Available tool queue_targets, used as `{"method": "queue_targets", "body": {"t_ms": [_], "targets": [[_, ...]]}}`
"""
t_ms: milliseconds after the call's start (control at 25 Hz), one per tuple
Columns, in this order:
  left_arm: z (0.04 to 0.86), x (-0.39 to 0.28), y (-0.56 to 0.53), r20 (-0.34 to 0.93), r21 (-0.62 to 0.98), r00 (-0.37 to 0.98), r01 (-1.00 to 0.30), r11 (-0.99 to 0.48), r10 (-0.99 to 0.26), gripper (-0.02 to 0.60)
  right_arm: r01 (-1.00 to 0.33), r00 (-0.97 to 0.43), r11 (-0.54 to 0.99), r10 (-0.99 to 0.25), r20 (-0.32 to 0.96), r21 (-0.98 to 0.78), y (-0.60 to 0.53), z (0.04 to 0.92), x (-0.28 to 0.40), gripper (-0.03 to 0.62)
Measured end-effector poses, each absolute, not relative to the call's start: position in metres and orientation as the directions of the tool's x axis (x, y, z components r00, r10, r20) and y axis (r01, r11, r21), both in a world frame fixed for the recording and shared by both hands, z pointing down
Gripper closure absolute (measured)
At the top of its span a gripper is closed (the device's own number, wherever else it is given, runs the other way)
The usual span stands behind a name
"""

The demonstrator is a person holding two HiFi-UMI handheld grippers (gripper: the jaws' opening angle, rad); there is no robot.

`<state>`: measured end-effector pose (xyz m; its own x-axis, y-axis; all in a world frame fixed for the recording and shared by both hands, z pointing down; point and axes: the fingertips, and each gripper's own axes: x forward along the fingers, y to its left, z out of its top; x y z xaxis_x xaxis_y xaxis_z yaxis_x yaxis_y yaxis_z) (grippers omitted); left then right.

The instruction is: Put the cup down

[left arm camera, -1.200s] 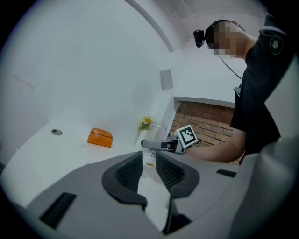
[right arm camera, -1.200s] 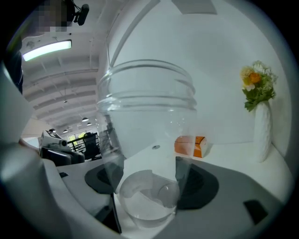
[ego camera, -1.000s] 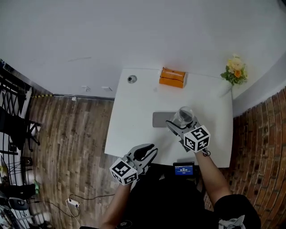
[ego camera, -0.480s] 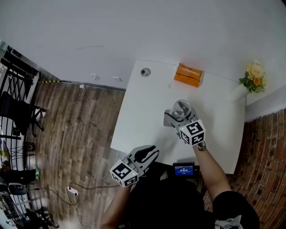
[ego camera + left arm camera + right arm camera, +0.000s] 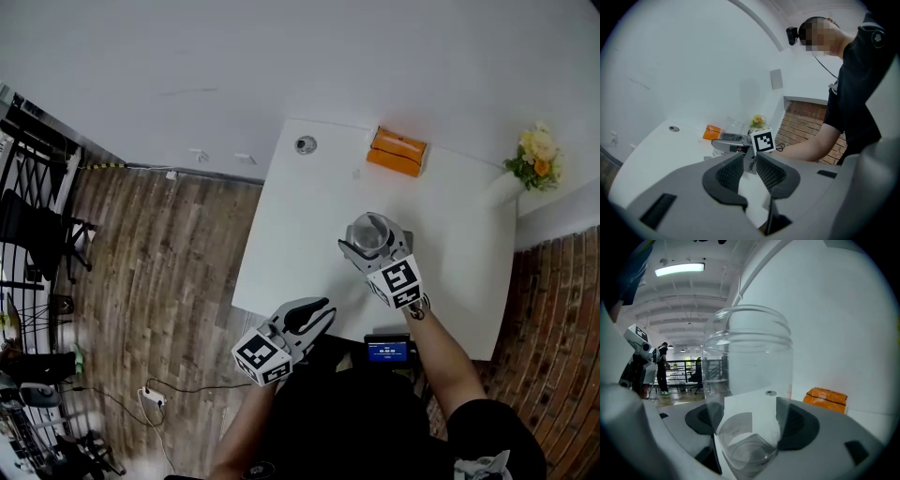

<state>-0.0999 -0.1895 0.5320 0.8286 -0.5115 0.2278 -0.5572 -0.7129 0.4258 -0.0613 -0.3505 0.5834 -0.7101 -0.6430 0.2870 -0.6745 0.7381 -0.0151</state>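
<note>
A clear, empty plastic cup (image 5: 368,232) stands upright between the fingers of my right gripper (image 5: 367,238), which is shut on its lower half over the middle of the white table (image 5: 300,234). In the right gripper view the cup (image 5: 747,362) fills the centre, with a dark pad pressed on each side of it, and my right gripper (image 5: 750,420) clasps its base. A grey mat shows through the cup's wall. Whether the base touches the table I cannot tell. My left gripper (image 5: 315,313) hovers at the table's near edge, jaws nearly together and empty (image 5: 750,161).
An orange box (image 5: 397,152) lies at the far edge, a round grommet (image 5: 305,144) at the far left corner, and a flower pot (image 5: 532,157) at the far right. A small screen device (image 5: 387,351) sits by the near edge. Wooden floor lies left.
My right gripper has carried the cup leftward, so it now covers the grey mat that lay beside it. The left gripper has hardly moved.
</note>
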Motion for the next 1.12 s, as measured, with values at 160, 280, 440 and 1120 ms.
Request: {"method": "queue_targets", "body": {"t_ms": [160,280,440,1120], "targets": [[0.531,-0.096,-0.189,0.221,0.425,0.833,-0.55,-0.719,-0.507,0.488,-0.679,-0.71,0.734,-0.652,0.268,-0.015,-0.352,0.582,-0.06,0.237],[0.529,-0.094,-0.189,0.216,0.423,0.835,-0.547,-0.722,-0.506,0.488,-0.687,-0.704,0.726,-0.659,0.266,-0.019,-0.352,0.582,-0.06,0.237],[0.527,-0.093,-0.188,0.214,0.419,0.834,-0.549,-0.724,-0.509,0.488,-0.689,-0.703,0.724,-0.663,0.257,-0.018,-0.354,0.582,-0.061,0.237],[0.523,-0.092,-0.173,0.216,0.403,0.818,-0.573,-0.714,-0.534,0.488,-0.709,-0.637,0.705,-0.652,0.412,0.019,-0.318,0.632,-0.029,0.217]]}}
